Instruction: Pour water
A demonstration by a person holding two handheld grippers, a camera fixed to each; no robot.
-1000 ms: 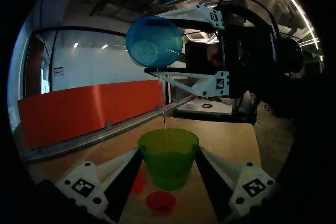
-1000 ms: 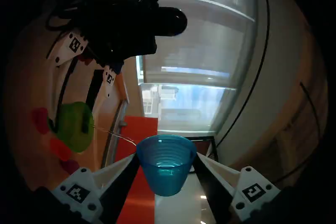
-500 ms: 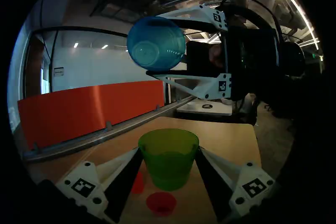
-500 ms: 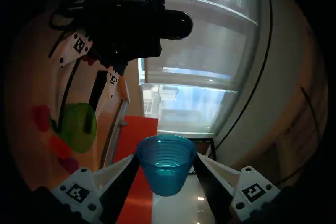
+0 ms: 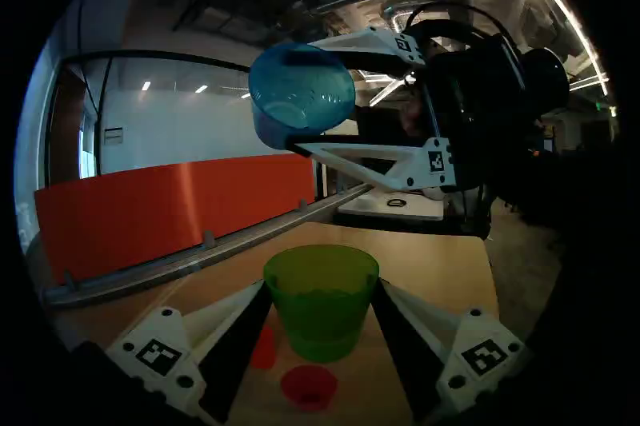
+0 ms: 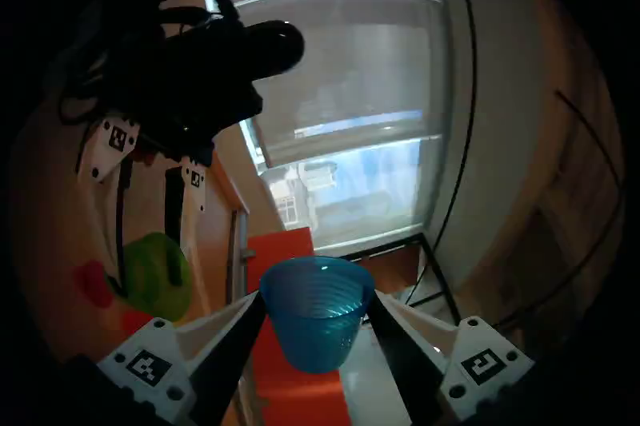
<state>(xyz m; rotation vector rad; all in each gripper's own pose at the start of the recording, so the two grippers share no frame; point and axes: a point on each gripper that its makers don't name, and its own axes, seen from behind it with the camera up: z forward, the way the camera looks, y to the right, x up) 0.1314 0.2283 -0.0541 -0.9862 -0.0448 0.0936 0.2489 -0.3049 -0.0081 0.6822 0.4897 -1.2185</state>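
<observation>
A green cup [image 5: 322,300] with water in it stands between the fingers of my left gripper [image 5: 322,310], which is shut on it above a wooden table [image 5: 432,262]. High above it, tipped on its side, hangs a blue cup [image 5: 301,96], held by my right gripper [image 5: 320,110]. In the right gripper view the blue cup [image 6: 316,322] sits clamped between the two fingers of the right gripper [image 6: 318,328]. Farther off at the left are the green cup [image 6: 156,276] and the left gripper [image 6: 148,254]. No stream of water runs between the cups.
Two small red cups [image 5: 306,386] [image 5: 263,346] sit on the table below the green cup. An orange partition [image 5: 168,206] runs along the table's far left side. A white desk [image 5: 396,204] stands beyond the table. Large windows [image 6: 344,106] are seen in the right gripper view.
The thin stream from the blue cup into the green cup has stopped. The right gripper has turned the blue cup back toward upright and drawn it slightly right. The left gripper has held still.
</observation>
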